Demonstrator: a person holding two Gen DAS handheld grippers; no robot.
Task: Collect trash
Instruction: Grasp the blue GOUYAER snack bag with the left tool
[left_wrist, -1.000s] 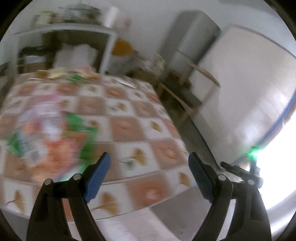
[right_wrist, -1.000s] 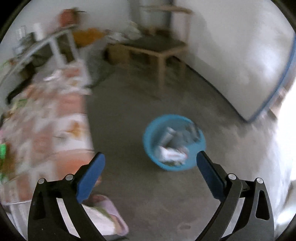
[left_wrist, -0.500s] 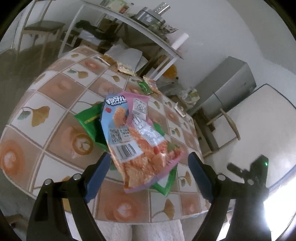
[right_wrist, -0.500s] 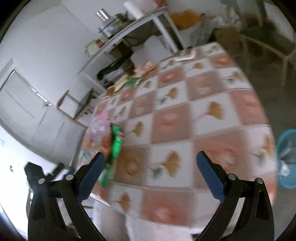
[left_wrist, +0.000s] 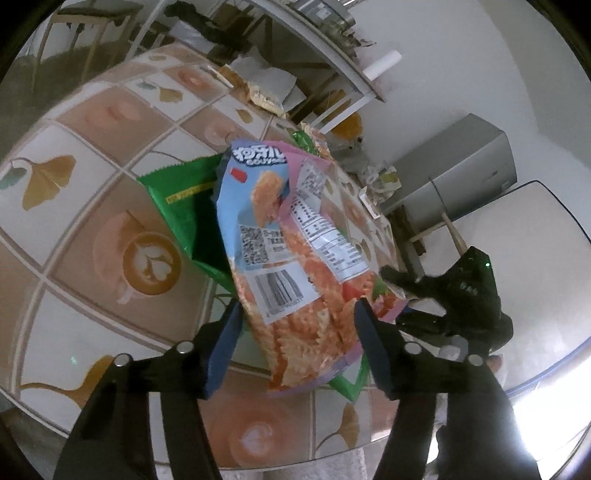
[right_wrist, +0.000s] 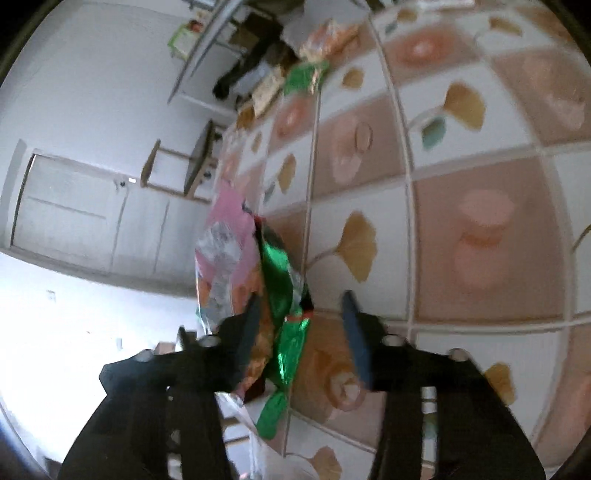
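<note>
Left wrist view: left gripper (left_wrist: 297, 345), jaws just closing, brackets the snack bag (left_wrist: 291, 258) on the tablecloth (left_wrist: 85, 206); contact unclear. Right wrist view: right gripper (right_wrist: 301, 326), jaws just closing, not yet pinching the green wrapper (right_wrist: 286, 306). More wrappers (right_wrist: 310, 70) remain farther along; collection looks unfinished.

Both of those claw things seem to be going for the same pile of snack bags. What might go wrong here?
1. The left gripper and right gripper, jaws just closing, converge on one pile near the table edge; they might bump or tug against each other.
2. The pink snack bag lies on the green bag; lifting one may drag the other off the table.
</note>
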